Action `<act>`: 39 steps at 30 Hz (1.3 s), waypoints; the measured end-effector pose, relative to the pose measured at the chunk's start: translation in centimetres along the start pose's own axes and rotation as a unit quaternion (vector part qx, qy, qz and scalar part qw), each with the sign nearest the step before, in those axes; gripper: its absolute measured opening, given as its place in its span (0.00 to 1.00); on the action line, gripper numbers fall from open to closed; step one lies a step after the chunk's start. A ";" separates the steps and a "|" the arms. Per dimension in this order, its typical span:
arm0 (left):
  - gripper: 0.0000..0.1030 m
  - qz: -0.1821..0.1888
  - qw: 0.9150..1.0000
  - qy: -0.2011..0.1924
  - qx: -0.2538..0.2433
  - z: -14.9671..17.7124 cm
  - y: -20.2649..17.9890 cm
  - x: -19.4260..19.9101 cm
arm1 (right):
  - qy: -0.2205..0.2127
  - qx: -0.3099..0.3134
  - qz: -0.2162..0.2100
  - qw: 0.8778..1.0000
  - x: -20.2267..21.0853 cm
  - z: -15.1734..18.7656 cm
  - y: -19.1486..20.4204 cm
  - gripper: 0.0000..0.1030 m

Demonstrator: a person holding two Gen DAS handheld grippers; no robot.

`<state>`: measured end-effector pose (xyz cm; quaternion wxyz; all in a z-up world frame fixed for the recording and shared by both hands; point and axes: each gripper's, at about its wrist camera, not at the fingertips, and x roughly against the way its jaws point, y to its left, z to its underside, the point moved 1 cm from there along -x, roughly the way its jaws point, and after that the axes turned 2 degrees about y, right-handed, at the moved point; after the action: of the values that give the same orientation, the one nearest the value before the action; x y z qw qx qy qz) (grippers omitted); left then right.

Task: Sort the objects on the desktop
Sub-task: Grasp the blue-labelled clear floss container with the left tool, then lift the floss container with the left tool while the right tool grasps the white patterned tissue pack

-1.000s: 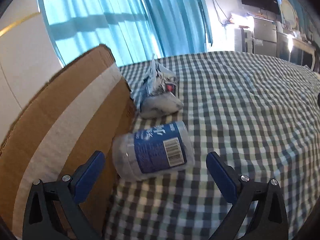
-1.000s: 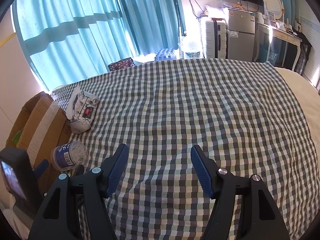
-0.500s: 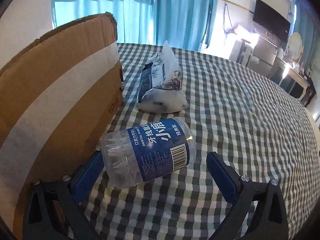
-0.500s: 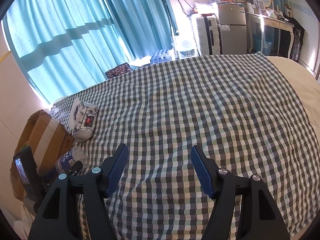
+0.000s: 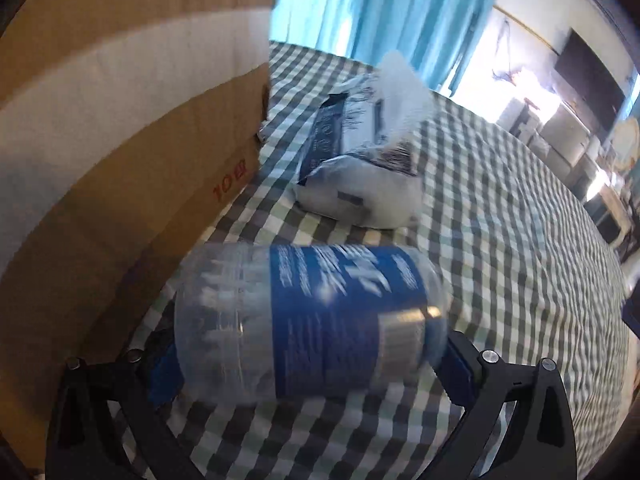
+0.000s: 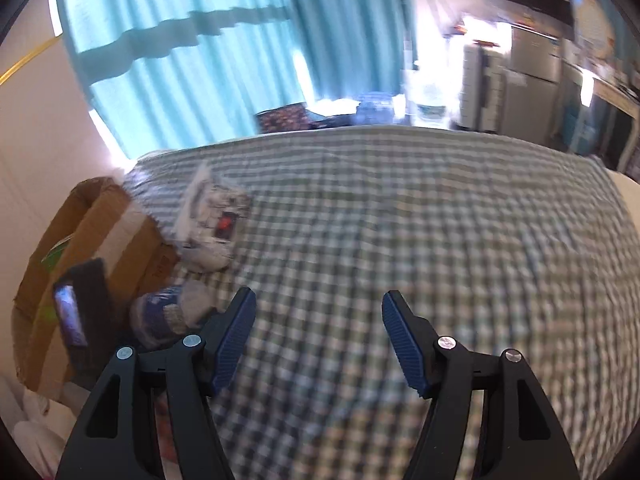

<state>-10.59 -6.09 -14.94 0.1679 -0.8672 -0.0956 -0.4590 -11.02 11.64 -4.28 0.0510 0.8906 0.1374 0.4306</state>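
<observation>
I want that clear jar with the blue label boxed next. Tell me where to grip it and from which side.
Grip the jar at its two flat ends. It lies on its side on the checked cloth, long axis running left to right across the left gripper, whose jaws already stand wide, one at each end. Come in low from the near side, because the cardboard box stands close on its left.

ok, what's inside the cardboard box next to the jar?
Right wrist view shows only something green just inside the cardboard box. The rest is hidden by its walls and flap; in the left wrist view only the outer side shows.
</observation>
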 end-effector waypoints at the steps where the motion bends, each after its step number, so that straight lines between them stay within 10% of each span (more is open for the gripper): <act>1: 0.97 0.003 1.000 -0.001 0.024 -0.2 0.8 -0.2 | 0.003 0.015 -0.010 1.000 -1.0 -0.5 1.0 0.64; 22: 0.89 -0.083 0.986 -0.071 0.129 -0.8 6.1 0.5 | 0.072 0.096 -0.136 0.983 -13.9 -4.5 9.1 0.63; 25: 0.88 -0.080 0.986 -0.071 0.125 -0.7 6.5 0.7 | 0.084 0.085 -0.118 0.986 -15.5 -4.4 9.5 0.16; 39: 0.88 -0.034 0.994 -0.063 0.080 1.4 6.6 4.6 | 0.056 0.053 -0.023 0.997 -6.7 0.0 4.7 0.10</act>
<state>-4.88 -11.63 -13.20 0.2142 -0.8746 -0.1722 -0.3994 -14.05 5.17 -8.38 0.0063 0.8631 0.1832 0.4707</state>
